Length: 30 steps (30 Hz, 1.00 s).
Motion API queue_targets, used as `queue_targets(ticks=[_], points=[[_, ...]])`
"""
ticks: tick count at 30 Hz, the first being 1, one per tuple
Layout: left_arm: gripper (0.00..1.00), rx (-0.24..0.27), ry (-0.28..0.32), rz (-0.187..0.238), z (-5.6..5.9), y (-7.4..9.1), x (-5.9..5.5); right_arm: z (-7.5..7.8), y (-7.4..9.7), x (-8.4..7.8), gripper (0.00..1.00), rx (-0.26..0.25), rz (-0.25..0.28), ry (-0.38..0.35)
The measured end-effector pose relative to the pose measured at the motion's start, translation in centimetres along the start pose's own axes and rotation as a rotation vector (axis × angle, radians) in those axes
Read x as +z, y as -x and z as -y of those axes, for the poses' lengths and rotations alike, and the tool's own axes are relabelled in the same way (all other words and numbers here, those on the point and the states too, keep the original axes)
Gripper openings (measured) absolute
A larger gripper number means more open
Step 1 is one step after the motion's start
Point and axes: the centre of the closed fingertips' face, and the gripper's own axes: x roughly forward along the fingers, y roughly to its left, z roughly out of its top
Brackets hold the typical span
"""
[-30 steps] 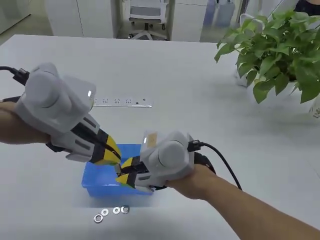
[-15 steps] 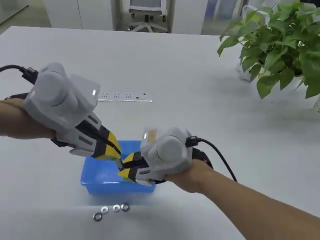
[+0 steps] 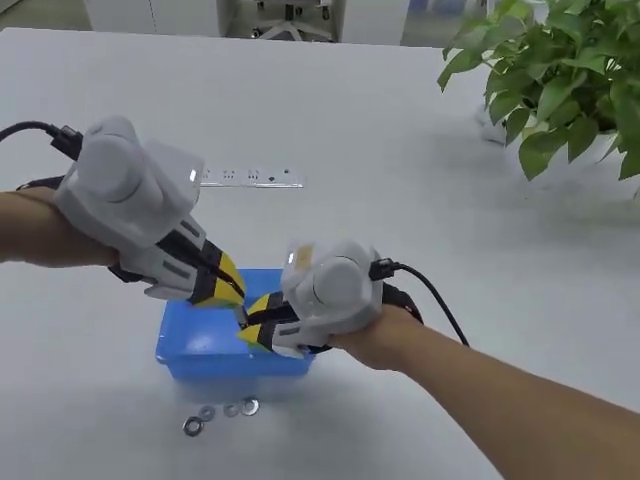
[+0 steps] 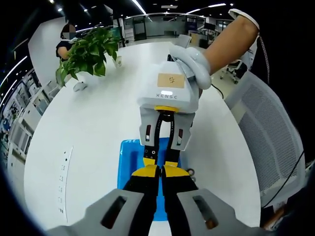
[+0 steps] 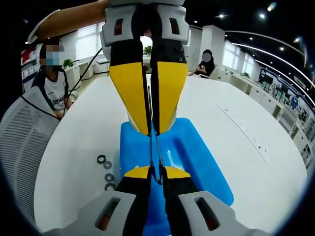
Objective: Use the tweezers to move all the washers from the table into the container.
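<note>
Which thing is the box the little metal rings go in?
On the big white table, find the left gripper and right gripper meeting tip to tip, both shut on thin metal tweezers. Under them sits the blue rectangular plastic container. It is the only blue thing on the table; four small metal washers lie beside it.

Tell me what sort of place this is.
Probably an open-plan office or lab: a large white table with a socket strip, a mesh office chair beside it, and a potted plant.
</note>
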Motion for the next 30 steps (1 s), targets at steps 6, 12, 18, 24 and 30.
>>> queue_targets(ticks=[6,12,18,24,30], points=[[0.05,-0.002,-0.003,-0.001,-0.2,-0.3,0.0,0.1,-0.1,-0.3,0.11,0.000,-0.008,-0.003],[0.05,0.005,-0.006,0.001,-0.3,-0.3,0.2,0.1,0.0,-0.2,0.11,0.000,-0.006,-0.003],[0.05,0.008,-0.013,0.000,-0.2,0.2,0.6,0.2,0.4,0.3,0.11,-0.009,0.001,0.005],[0.05,0.012,-0.019,-0.001,0.2,0.9,1.1,-0.2,1.0,1.0,0.11,-0.017,0.011,0.014],[0.05,0.021,-0.032,0.000,0.7,1.7,1.9,-0.6,1.6,2.0,0.11,-0.030,0.026,0.025]])
